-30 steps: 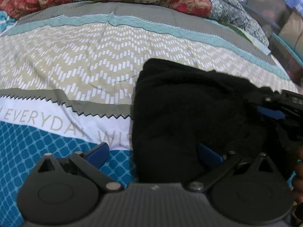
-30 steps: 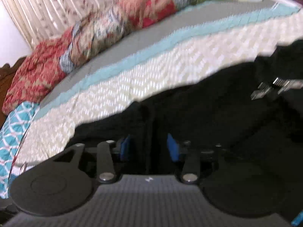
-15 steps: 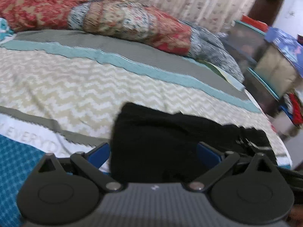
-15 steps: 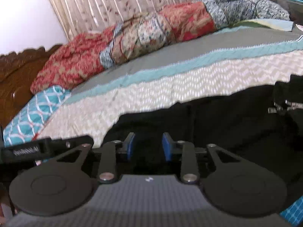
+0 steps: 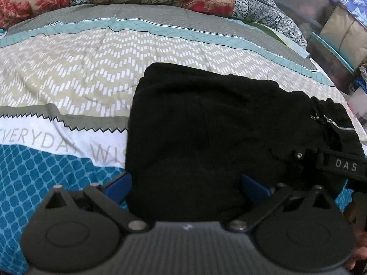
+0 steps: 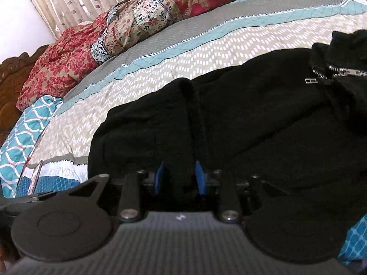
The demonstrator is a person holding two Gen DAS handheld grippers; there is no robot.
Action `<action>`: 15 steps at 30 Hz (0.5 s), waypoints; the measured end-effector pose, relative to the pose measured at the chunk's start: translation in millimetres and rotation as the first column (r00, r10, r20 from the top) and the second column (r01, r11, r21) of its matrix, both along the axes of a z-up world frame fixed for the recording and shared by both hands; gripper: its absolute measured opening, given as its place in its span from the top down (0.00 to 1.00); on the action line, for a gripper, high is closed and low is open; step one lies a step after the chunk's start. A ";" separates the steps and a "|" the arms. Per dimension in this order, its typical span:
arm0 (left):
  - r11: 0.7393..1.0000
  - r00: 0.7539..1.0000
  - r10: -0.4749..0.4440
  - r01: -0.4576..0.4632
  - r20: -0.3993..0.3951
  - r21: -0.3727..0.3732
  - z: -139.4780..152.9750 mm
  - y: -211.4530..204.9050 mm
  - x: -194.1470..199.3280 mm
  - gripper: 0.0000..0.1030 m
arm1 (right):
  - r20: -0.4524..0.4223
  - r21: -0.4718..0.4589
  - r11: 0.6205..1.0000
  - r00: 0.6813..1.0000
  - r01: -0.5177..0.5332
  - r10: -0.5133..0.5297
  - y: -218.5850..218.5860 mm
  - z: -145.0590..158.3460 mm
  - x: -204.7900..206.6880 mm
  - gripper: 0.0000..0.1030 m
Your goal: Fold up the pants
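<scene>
Folding black pants (image 5: 218, 123) on the bed (image 5: 87, 68), both grippers low at the near edge.
Left view: left gripper (image 5: 185, 185), jaws wide apart, straddles the cloth ungripped; close only on a full fold. Right view: right gripper (image 6: 180, 178), jaws narrowly parted around a ridge of fabric; whether they clamp it, I cannot tell. No containers clearly seen.

lettering (image 5: 57, 142): right end hidden under pants (image 5: 218, 126) | pants: right end cut off by right edge of right wrist view | right gripper (image 6: 180, 178): fingertips lost against black cloth | left gripper (image 6: 25, 198): mostly cut off, lower left
</scene>
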State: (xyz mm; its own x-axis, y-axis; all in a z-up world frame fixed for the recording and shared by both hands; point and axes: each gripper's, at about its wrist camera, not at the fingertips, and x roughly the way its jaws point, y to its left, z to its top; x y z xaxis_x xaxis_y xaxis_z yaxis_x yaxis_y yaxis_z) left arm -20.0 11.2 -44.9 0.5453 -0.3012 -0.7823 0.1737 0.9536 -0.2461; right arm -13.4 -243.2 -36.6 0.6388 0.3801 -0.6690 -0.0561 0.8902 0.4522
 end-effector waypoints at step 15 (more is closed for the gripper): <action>1.000 1.000 -0.001 0.001 0.007 0.006 0.2 0.9 -4.2 0.00 | -0.008 0.041 0.999 1.000 0.009 -0.009 -8.8 -5.7 -1.2 0.69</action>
State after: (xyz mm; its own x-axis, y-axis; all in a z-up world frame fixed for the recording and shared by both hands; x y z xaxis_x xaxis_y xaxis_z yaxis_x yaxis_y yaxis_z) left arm -24.2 12.2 -44.7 0.5503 -0.2966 -0.7805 0.1760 0.9550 -0.2388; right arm -14.6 -252.0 -42.2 0.6367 0.4020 -0.6581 -0.0445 0.8711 0.4890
